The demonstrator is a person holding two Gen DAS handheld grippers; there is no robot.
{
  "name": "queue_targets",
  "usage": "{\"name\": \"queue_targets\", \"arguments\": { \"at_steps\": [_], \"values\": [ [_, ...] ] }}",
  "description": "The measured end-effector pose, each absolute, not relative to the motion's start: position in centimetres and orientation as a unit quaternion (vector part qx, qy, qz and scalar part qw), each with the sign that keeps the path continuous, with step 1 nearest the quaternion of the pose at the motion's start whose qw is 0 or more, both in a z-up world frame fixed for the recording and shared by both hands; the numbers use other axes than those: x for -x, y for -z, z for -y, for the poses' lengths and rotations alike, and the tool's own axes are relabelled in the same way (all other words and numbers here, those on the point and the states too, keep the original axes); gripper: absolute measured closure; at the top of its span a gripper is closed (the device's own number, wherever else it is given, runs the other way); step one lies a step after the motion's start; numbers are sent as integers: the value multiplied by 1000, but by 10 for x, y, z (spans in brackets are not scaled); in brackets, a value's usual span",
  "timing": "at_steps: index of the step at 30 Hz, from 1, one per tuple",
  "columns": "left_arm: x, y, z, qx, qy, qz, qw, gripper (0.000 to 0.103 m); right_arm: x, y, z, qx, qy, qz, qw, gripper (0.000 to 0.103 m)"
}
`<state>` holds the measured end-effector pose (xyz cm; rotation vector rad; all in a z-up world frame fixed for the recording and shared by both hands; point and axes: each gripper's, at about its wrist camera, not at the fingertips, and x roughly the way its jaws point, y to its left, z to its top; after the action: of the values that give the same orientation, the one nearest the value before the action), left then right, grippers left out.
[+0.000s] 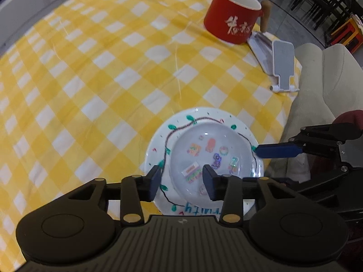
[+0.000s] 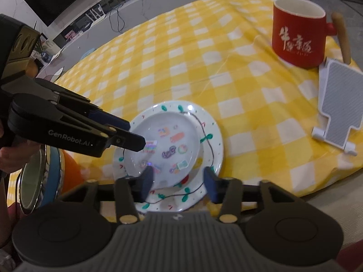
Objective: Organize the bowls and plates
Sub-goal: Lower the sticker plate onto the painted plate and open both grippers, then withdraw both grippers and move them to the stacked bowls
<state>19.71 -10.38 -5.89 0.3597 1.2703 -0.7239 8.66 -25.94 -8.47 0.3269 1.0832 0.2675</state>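
A white plate (image 1: 158, 145) painted with a green vine lies on the yellow checked cloth near the table's front edge; it also shows in the right wrist view (image 2: 213, 131). A smaller clear dish with stickers (image 1: 208, 151) sits on it, also in the right wrist view (image 2: 168, 136). My left gripper (image 1: 181, 182) is open, its jaws straddling the near rim of plate and dish. My right gripper (image 2: 177, 181) is open over the plate's near rim. Each gripper shows from the side in the other's view: the right in the left wrist view (image 1: 279, 150), the left in the right wrist view (image 2: 133, 133).
A red mug (image 1: 233, 15) with a wooden handle stands at the far right; it also shows in the right wrist view (image 2: 299, 29). A white phone stand (image 1: 282, 65) lies beside it. A stack of bowls (image 2: 40, 176) stands left of the plate. A beige sofa (image 1: 329, 79) borders the table.
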Motion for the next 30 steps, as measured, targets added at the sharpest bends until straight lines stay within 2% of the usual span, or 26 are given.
{"name": "queue_targets", "arguments": {
  "at_steps": [1,3,8,12,14,19,24,30],
  "values": [
    [-196,55,104,-165,325,-570,736,52,-87,84,260,-156,-124,-509,837,44],
    [-193,47,101,-168,321,-558,747,52,-88,83,262,-163,-118,-504,840,26],
    [-180,16,78,-149,263,-520,799,46,-89,83,276,-213,-115,-486,840,18],
    [-166,-21,59,-140,189,-479,845,45,-87,78,276,-241,-125,-466,842,15],
    [-157,-40,44,-99,157,-462,867,38,-85,74,274,-237,-127,-452,850,15],
    [-126,-62,1,-8,76,-426,901,37,-80,56,275,-233,-117,-382,886,15],
    [-95,-60,-38,29,12,-421,907,36,-80,19,276,-195,-101,-307,926,15],
    [-81,-31,-87,138,-1,-457,878,36,-84,-12,237,-172,-186,-322,912,14]
  ]
}}
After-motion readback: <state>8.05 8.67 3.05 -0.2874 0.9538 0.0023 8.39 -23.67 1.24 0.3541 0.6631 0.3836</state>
